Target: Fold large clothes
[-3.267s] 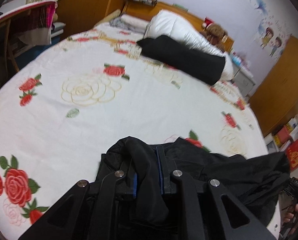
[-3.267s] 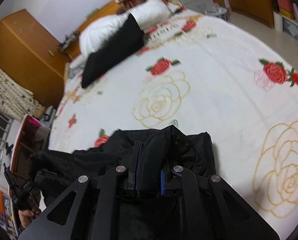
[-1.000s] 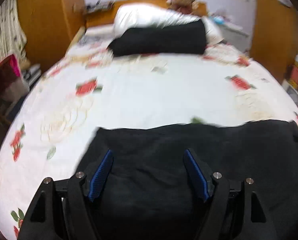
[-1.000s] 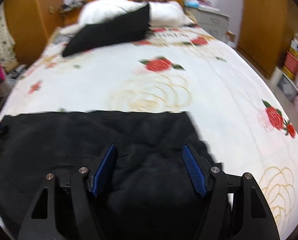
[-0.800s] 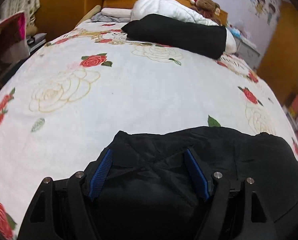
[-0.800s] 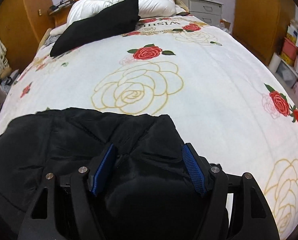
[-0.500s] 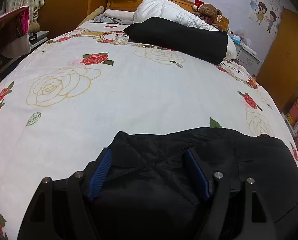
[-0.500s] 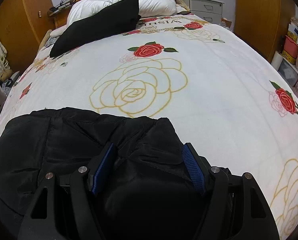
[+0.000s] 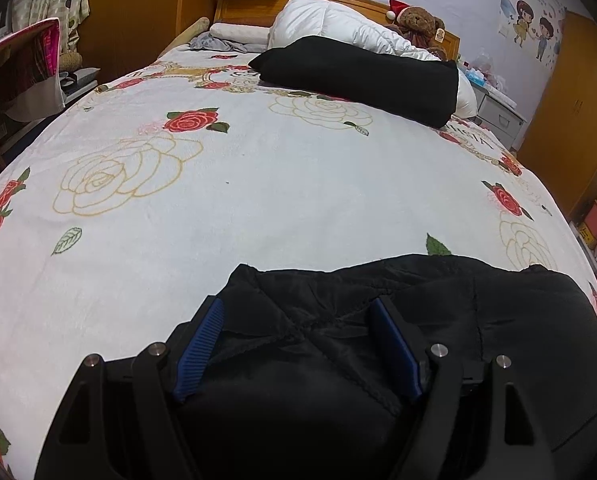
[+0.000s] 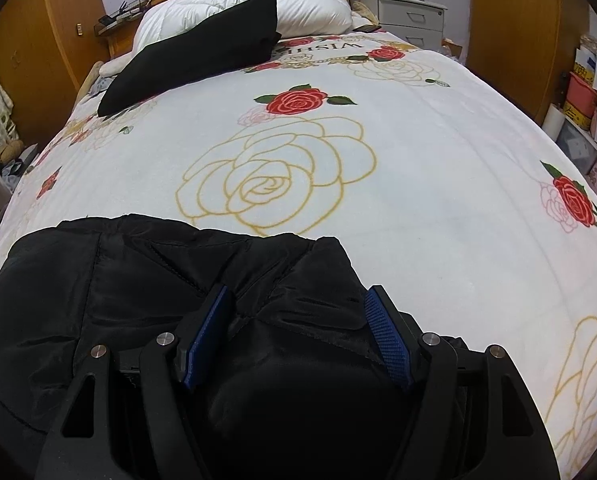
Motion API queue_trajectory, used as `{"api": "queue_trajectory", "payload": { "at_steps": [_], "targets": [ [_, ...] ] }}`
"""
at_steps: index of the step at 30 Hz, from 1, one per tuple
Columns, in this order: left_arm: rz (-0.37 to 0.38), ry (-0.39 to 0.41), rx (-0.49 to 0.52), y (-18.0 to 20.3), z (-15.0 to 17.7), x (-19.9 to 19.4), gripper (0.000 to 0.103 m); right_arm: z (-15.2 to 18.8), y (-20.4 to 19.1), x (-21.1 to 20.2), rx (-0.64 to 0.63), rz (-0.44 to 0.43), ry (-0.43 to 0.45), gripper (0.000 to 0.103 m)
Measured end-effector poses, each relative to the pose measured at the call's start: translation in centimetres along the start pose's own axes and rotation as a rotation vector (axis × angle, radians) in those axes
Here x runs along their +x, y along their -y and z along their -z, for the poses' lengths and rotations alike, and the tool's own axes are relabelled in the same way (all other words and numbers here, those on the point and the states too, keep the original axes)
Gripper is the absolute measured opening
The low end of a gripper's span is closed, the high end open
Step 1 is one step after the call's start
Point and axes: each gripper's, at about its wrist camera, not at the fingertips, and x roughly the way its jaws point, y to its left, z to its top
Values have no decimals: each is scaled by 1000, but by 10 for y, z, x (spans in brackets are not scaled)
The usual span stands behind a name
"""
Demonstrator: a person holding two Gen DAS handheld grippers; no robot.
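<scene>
Gaping hand-held gripper [image 9: 298,334] over black jacket [image 9: 498,320]

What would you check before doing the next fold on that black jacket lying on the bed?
1. Left gripper let go of the black jacket: ok, blue pads spread wide, cloth loose between them.
2. Right gripper let go: ok, jaws wide apart too.
3. Jacket resting on the bed cover: ok, it lies at the near end.
4. Jacket flat and smooth: not ok, puffy creases show at both corners.
5. Room ahead for folding: ok, bare cover up to the black pillow.
6. Near edge of the jacket: cannot tell, hidden under the grippers.
</scene>
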Motion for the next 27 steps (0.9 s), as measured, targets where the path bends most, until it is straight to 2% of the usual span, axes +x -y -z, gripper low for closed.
{"api": "queue_trajectory", "payload": {
  "at_steps": [4, 6, 9, 11, 13, 17, 20, 22, 23, 25, 27],
  "targets": [
    [-26, -18, 17, 3, -4, 0, 80, -5, -1, -2, 1, 4, -20, 70],
    [-52, -53, 38, 7, -10, -1, 80, -10, -2, -8, -3, 12, -43, 70],
    [-52, -78, 50, 9, -21, -16, 78, -18, -3, -36, -12, 21, -30, 70],
    [-17, -56, 41, 6, -26, -37, 77, -19, -3, -60, -15, -5, 21, 70],
    [36, 1, 36, 2, -24, -67, 77, -15, -5, -91, -24, -46, 85, 70],
    [88, 96, 87, -5, 0, -120, 78, 17, -21, -141, -84, -134, 149, 70],
    [74, 57, 145, -4, 29, -118, 78, 40, -42, -136, -144, -160, 110, 70],
    [55, 6, 157, -5, 43, -98, 80, 50, -54, -115, -177, -141, 51, 69],
    [62, 12, 154, -8, 47, -91, 80, 55, -59, -97, -193, -126, 17, 69],
    [74, 10, 108, -11, 48, -85, 80, 59, -58, -84, -198, -127, 23, 69],
    [62, 10, 114, -8, 45, -81, 80, 56, -58, -75, -198, -123, 17, 71]
  ]
}}
